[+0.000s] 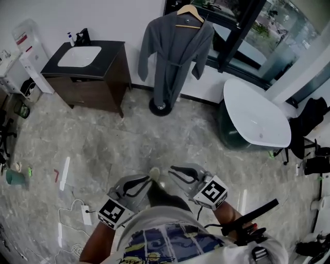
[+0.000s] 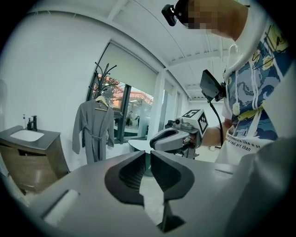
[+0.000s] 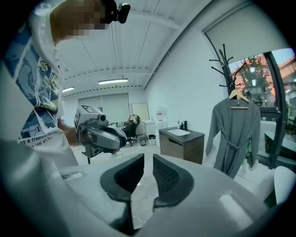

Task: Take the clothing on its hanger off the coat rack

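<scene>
A grey robe (image 1: 172, 56) hangs on a wooden hanger (image 1: 190, 15) from a black coat rack whose round base (image 1: 161, 107) stands on the floor by the far wall. Both grippers are held low near my body, far from the robe. My left gripper (image 1: 150, 178) has its jaws together, with nothing in them. My right gripper (image 1: 171, 169) shows only a thin slit between its jaws, and they hold nothing. The left gripper view shows the robe (image 2: 92, 129) far left beyond the shut jaws (image 2: 149, 153). In the right gripper view the robe (image 3: 236, 134) hangs at right, past the jaws (image 3: 148, 157).
A dark wooden vanity (image 1: 111, 72) with a white sink stands left of the rack. A white bathtub (image 1: 255, 118) sits to the rack's right, with a black chair (image 1: 309, 124) beyond it. A power strip and cable (image 1: 85, 214) lie on the marble floor at lower left.
</scene>
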